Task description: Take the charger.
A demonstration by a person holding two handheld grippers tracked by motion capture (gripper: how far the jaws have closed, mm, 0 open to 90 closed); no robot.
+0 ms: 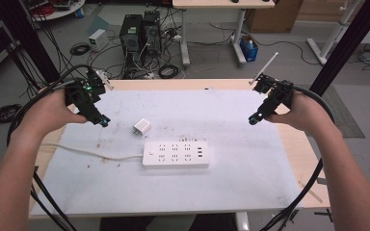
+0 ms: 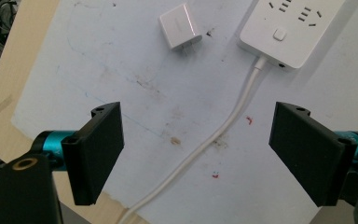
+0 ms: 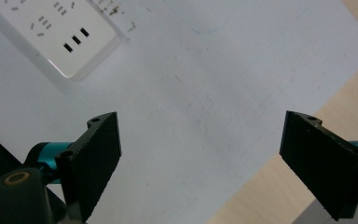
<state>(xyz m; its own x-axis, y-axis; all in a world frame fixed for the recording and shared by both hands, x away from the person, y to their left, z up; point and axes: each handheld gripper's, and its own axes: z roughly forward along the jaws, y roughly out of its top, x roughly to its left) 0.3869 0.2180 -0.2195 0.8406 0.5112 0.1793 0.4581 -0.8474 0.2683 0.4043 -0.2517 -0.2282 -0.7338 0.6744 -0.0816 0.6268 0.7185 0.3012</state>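
A white power strip (image 1: pixel 176 154) lies mid-table on a white mat (image 1: pixel 231 187), its cable (image 1: pixel 96 154) trailing left. A small white plug adapter (image 1: pixel 141 128) sits just above its left end. My left gripper (image 1: pixel 101 120) hovers at the mat's left side, open, with nothing between its jaws. In the left gripper view the adapter (image 2: pixel 180 27), the strip's end (image 2: pixel 291 28) and the cable (image 2: pixel 233 116) lie ahead of the wide-apart fingers (image 2: pixel 98 149). My right gripper (image 1: pixel 253 118) hangs open over the mat's right side. Its view shows the strip's USB end (image 3: pixel 58 32) beyond the empty gripper (image 3: pixel 200 158).
The mat covers most of a wooden table (image 1: pixel 298 144), whose edge shows at the right (image 3: pixel 349 79) and left (image 2: pixel 9 84). Black cables (image 1: pixel 43 91) trail from both grippers. Computers (image 1: pixel 139 31) and desks stand on the floor behind.
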